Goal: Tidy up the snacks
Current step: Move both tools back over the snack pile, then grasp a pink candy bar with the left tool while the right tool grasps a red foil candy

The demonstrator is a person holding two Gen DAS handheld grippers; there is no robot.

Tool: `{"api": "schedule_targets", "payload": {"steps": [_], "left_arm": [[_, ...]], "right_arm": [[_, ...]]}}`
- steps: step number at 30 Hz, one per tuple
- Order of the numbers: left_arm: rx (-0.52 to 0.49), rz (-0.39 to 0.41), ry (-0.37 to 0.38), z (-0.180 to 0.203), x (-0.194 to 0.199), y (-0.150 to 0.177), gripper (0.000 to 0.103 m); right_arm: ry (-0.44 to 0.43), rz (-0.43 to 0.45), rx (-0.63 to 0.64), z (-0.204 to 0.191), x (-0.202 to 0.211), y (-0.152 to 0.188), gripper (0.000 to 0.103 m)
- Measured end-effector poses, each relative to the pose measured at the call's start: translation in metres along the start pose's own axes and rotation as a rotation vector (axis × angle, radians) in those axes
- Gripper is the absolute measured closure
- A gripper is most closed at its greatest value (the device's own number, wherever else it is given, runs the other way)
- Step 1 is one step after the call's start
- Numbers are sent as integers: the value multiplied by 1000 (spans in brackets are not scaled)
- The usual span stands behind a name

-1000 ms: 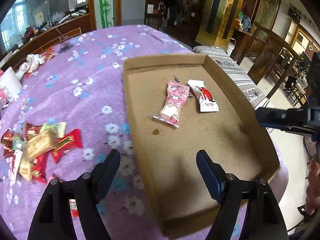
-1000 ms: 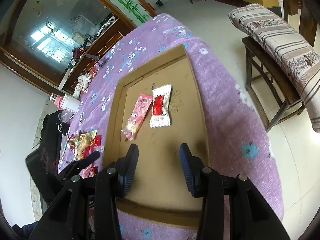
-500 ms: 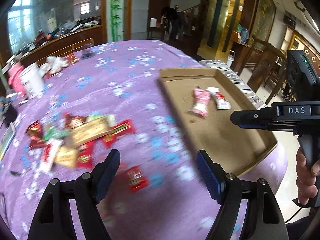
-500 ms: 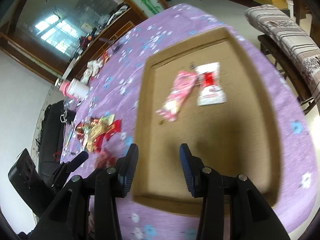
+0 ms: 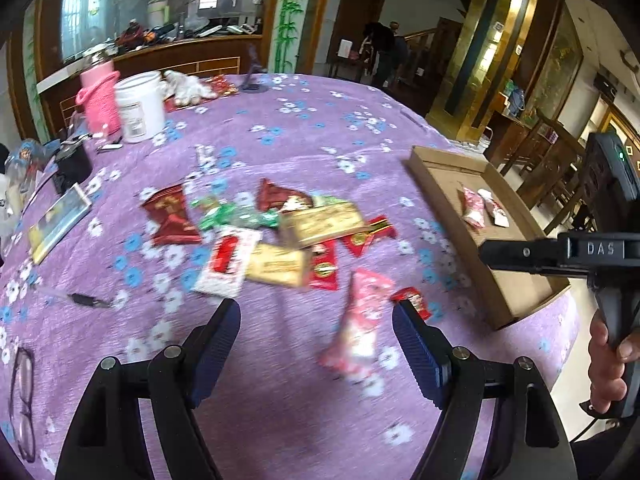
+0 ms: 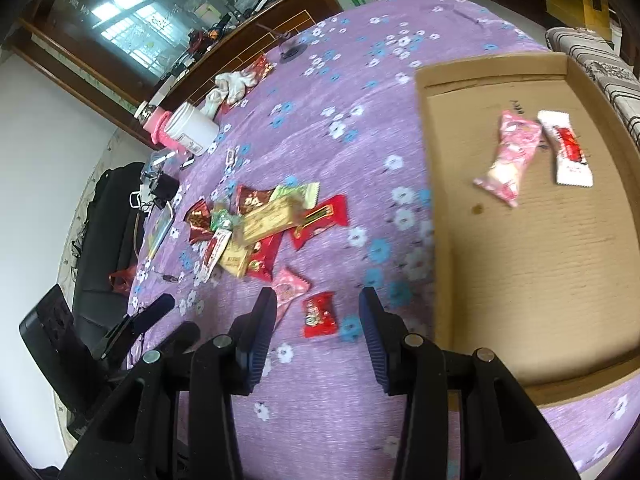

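We've swung both grippers off the cardboard tray (image 6: 520, 280) w/ two snacks inside, back over the snack pile (image 5: 280, 236) on the worktop. Left gripper (image 5: 316, 344) jaws wide, right gripper (image 6: 316, 336) narrower, both empty: next pick-up.

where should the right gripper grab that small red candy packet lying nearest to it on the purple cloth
Grip the small red candy packet across its narrow middle, coming down from above. It lies flat and alone on the purple cloth, ahead of the open right gripper, with bare cloth along both long sides.
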State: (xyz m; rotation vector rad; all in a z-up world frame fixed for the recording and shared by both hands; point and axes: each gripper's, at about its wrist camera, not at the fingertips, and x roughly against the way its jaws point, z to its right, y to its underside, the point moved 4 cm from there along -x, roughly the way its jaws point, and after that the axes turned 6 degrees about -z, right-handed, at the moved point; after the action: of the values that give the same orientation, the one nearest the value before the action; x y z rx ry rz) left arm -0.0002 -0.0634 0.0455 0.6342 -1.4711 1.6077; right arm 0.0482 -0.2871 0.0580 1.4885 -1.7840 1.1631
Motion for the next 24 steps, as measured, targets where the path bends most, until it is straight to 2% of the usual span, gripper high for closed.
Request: {"api": "schedule_targets", "payload": {"steps": [7, 11, 17, 21, 24], "left_arm": [[14, -29, 7, -26, -2, 13, 22], [-10, -34, 6, -28, 0, 15, 22], [-57, -50, 9, -23, -1, 20, 22], [-79, -62, 16, -17, -3, 20, 22], [-96, -71, 30, -10, -5, 19, 22]], "right_arm": [[13, -68, -20, -9, -32, 12, 62], [79, -109, 18, -13, -54, 17, 62], [220, -121, 134, -20, -77, 18, 62], [296, -106, 226, -26, -84, 16, 77], [287, -103, 260, -28, -83, 17, 88]]}}
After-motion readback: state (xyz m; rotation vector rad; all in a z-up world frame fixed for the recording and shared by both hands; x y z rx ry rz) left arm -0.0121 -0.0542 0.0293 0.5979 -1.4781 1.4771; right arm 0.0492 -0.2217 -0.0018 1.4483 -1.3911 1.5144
